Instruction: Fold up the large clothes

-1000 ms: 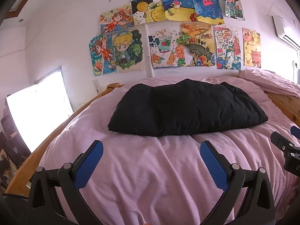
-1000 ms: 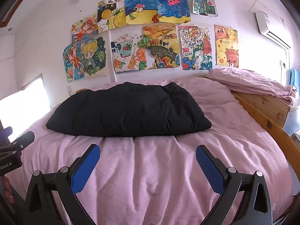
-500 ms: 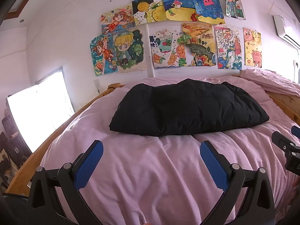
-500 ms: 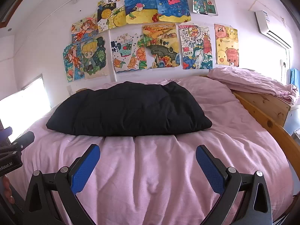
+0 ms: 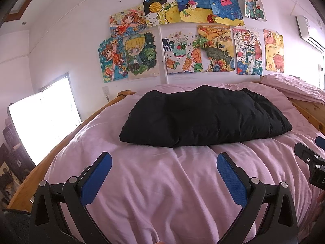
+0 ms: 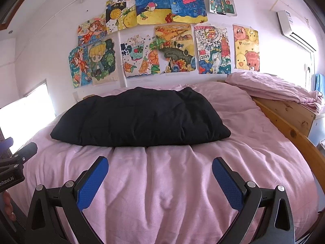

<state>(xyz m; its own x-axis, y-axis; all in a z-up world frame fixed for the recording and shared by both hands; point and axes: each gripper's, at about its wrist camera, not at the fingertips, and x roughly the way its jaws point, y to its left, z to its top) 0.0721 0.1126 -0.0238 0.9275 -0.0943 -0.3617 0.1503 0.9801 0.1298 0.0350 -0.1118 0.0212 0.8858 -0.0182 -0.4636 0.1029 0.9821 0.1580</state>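
A black padded garment (image 5: 205, 118) lies folded into a thick, wide bundle across the middle of a pink-covered bed (image 5: 162, 193); it also shows in the right wrist view (image 6: 140, 118). My left gripper (image 5: 164, 159) is open and empty, held over the pink cover well short of the garment's near edge. My right gripper (image 6: 159, 163) is open and empty too, also short of the garment. The right gripper's body shows at the right edge of the left wrist view (image 5: 310, 160), and the left gripper's body shows at the left edge of the right wrist view (image 6: 14, 162).
A wooden bed rail (image 6: 292, 130) runs along the right side, and another (image 5: 61, 148) along the left. A folded pink sheet (image 6: 272, 87) lies at the far right. Drawings (image 5: 203, 38) cover the wall behind. A bright window (image 5: 40, 122) is at the left.
Both views have shifted only slightly. The garment lies as before and both grippers stay open.
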